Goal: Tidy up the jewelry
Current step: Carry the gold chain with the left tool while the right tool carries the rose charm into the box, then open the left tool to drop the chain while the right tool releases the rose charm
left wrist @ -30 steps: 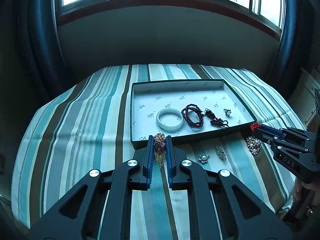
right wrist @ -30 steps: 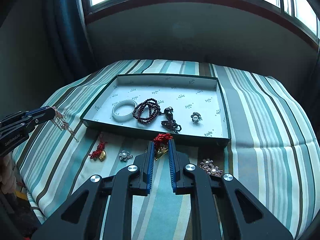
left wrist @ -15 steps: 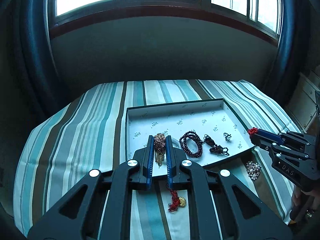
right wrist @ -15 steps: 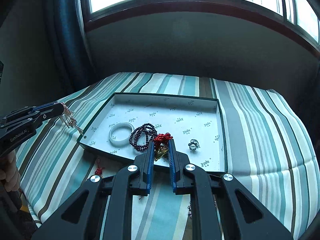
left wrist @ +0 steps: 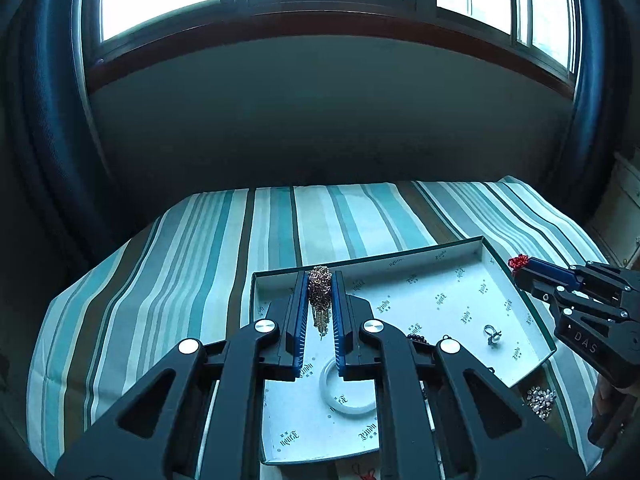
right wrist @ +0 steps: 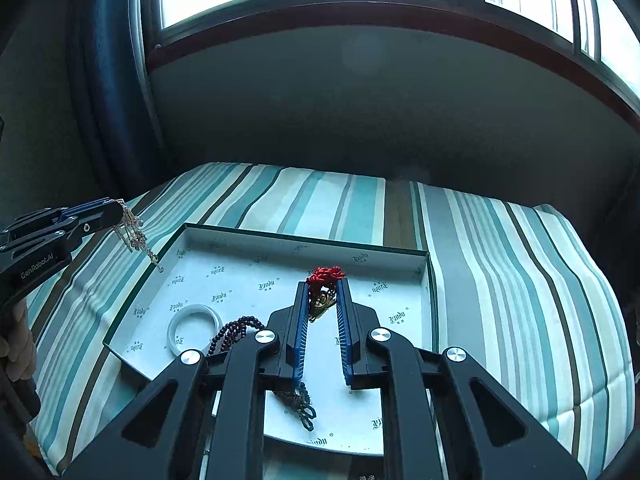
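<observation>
My left gripper (left wrist: 320, 280) is shut on a brown beaded tassel brooch (left wrist: 320, 292), whose chains hang over the white-lined jewelry tray (left wrist: 440, 256). My right gripper (right wrist: 323, 285) is shut on a red-corded gold charm (right wrist: 324, 276), held above the tray (right wrist: 304, 244) interior. In the right wrist view the left gripper (right wrist: 116, 210) shows at the left edge with the tassel (right wrist: 134, 236) dangling at the tray's corner. The tray holds a white bangle (left wrist: 348, 392), a dark bead bracelet (right wrist: 236, 330), a dark knotted piece (right wrist: 298, 404) and a pearl ring (left wrist: 493, 335).
The tray lies on a bed with a teal, white and brown striped cover (left wrist: 180, 264). A pearl cluster brooch (left wrist: 540, 398) lies on the cover by the tray's near right corner. A dark wall under a window stands beyond the bed. Curtains hang at both sides.
Both grippers have travelled forward from the cover in front of the tray to above the tray, each still carrying its piece. The loose pieces on the cover have dropped behind.
</observation>
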### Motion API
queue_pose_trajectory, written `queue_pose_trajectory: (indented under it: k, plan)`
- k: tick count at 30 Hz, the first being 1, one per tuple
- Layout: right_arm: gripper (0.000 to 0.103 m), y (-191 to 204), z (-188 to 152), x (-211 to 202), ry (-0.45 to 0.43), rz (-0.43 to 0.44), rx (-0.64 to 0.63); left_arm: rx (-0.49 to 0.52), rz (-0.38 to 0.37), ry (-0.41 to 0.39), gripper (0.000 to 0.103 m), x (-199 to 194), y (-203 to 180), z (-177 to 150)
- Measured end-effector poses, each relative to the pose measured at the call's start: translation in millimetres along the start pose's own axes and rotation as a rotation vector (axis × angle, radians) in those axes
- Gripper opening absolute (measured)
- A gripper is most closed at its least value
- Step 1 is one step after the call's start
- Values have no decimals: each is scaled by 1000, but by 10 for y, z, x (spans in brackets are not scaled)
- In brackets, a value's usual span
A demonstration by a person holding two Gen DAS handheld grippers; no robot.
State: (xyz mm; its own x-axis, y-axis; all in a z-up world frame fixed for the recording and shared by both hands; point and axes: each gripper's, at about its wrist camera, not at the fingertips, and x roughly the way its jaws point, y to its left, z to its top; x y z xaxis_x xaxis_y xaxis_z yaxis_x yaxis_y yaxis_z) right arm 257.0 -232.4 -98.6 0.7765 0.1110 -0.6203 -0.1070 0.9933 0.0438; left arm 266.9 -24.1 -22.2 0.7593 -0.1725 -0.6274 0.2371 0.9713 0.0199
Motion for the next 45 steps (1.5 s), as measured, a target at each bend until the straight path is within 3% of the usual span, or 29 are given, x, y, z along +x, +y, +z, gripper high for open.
queue_pose_trajectory:
  k: [15, 26, 30, 31, 32, 34, 35, 45]
  plan:
    - [14, -380, 155, 997, 164, -34, 35, -22, 57, 125, 11, 1039, 126, -4]
    - [15, -444, 109, 1320, 251, -45, 33, -22, 64, 196, 12, 1296, 144, -119]
    - [17, -472, 88, 1348, 261, -41, 51, -20, 66, 204, 27, 1330, 124, -131]
    - [24, -476, 85, 1334, 258, -42, 53, -25, 63, 206, 30, 1332, 127, -133]
    - [40, -480, 83, 1319, 253, -47, 52, -28, 61, 205, 32, 1330, 130, -134]
    - [48, -473, 79, 1264, 235, -57, 43, -28, 61, 200, 39, 1316, 126, -141]
    - [48, -466, 82, 1231, 225, -66, 39, -27, 64, 196, 46, 1306, 122, -139]
    - [48, -332, 213, 475, 76, -52, 37, -35, 58, 108, 65, 711, 52, -54]
